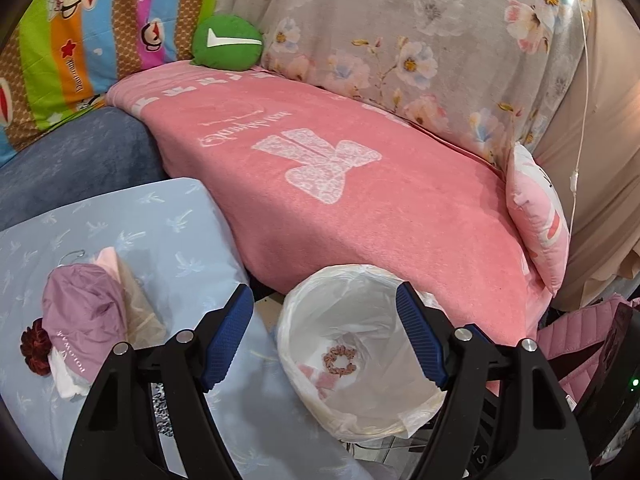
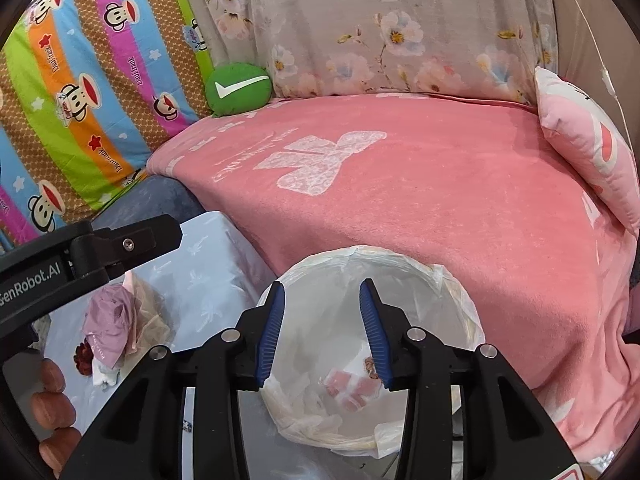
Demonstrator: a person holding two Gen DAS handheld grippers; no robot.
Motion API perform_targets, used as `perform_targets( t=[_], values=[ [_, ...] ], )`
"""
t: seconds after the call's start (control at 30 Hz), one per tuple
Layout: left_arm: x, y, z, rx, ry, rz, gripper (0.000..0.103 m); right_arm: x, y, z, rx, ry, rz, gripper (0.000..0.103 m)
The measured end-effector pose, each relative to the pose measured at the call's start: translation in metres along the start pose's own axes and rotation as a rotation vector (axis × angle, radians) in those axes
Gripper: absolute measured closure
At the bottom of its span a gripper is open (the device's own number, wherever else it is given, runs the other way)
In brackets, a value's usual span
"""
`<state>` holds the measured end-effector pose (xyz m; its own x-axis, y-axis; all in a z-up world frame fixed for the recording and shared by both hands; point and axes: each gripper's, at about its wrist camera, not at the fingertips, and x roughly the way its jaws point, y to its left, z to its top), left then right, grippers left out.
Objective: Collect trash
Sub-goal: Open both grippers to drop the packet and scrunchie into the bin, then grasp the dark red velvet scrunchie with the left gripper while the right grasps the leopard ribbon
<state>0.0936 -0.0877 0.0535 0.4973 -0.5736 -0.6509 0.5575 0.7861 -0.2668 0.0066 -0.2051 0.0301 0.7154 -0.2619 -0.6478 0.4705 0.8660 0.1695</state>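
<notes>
A sofa draped with a pink blanket [image 1: 400, 208] fills the background, with a grey floral cover [image 1: 400, 40] behind it, a striped cartoon-monkey cloth [image 1: 80, 40] at the far left and a round green cushion [image 1: 226, 42] tucked between them. A small pink pillow [image 1: 536, 224] leans at the blanket's right end.

In front of the sofa stands a bin [image 1: 360, 360] lined with a clear bag; its far rim lies just beside the blanket's edge. At the bottom of the bin lie a brownish-pink scrunchie [image 1: 340, 360] and some pink and white scraps [image 2: 352, 390].

To the left of the bin is a pale blue surface [image 1: 160, 232]. On it lies a mauve bundle [image 1: 82, 316] on a wire hanger, with a beige piece beside it and a dark red scrunchie [image 1: 36, 346] touching its left end.

The left claw [image 1: 324, 340] hangs over the bin with its blue pads spread wide and nothing between them. The right claw [image 2: 322, 334] also hangs over the bin, its pads partly apart and empty. In the right wrist view the left claw's black body crosses the left edge, with the fingers [image 2: 52, 404] of the hand that holds it showing below.
</notes>
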Motion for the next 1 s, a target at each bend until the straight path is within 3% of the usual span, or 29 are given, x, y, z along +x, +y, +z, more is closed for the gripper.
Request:
perform_targets(
  t=[0.27,0.4,1.0],
  values=[
    [-0.011,0.036,-0.006,-0.067,-0.011,0.058,0.033,-0.002,0.033,-0.01,-0.052,0.021,0.047,0.061],
    [-0.02,0.057,-0.011,-0.09,-0.024,0.105,0.033,-0.003,0.051,-0.016,-0.083,0.03,0.068,0.056],
    [-0.055,0.193,-0.052,-0.288,-0.004,0.322,0.032,0.023,0.142,-0.065,-0.212,0.162,0.167,0.055]
  ],
)
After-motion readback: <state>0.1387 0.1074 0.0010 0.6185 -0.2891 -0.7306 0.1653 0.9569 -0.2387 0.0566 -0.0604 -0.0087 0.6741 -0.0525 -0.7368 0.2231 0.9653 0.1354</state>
